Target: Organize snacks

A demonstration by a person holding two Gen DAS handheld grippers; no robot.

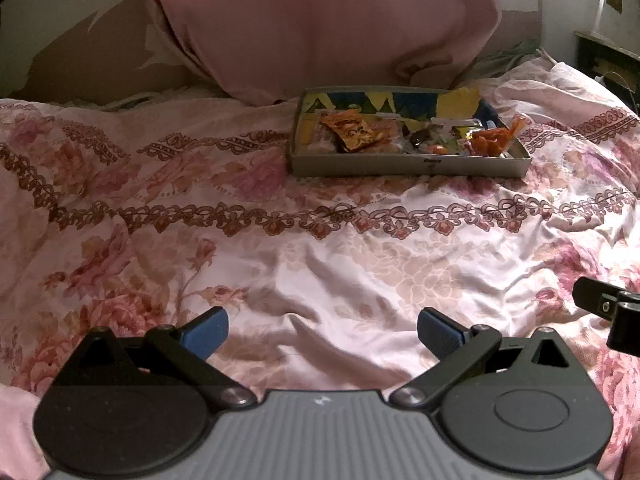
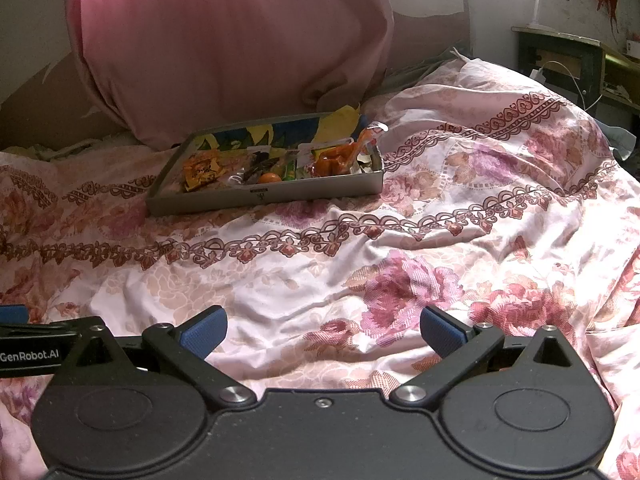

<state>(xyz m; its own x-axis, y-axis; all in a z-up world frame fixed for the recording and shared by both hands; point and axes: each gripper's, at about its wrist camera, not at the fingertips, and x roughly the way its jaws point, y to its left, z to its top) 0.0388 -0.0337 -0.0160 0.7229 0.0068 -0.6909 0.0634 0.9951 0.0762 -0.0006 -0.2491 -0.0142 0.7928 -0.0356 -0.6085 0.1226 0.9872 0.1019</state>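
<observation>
A shallow grey tin tray (image 1: 408, 166) sits on the floral bedspread ahead of both grippers, also in the right wrist view (image 2: 280, 196). It holds several snacks: an orange packet (image 1: 354, 132) at the left, a small round orange sweet (image 1: 436, 149) in the middle, and red-orange wrappers (image 1: 494, 140) at the right. The same orange packet (image 2: 202, 172) and red wrappers (image 2: 334, 162) show in the right wrist view. My left gripper (image 1: 322, 332) is open and empty over the bedspread, well short of the tray. My right gripper (image 2: 322, 332) is open and empty too.
A large pink pillow (image 1: 320, 24) stands right behind the tray. The wrinkled floral bedspread (image 1: 320, 264) covers the bed. A dark bedside cabinet (image 2: 560, 60) with a white lamp stands at the far right. Part of the right gripper (image 1: 608, 308) shows at the left view's right edge.
</observation>
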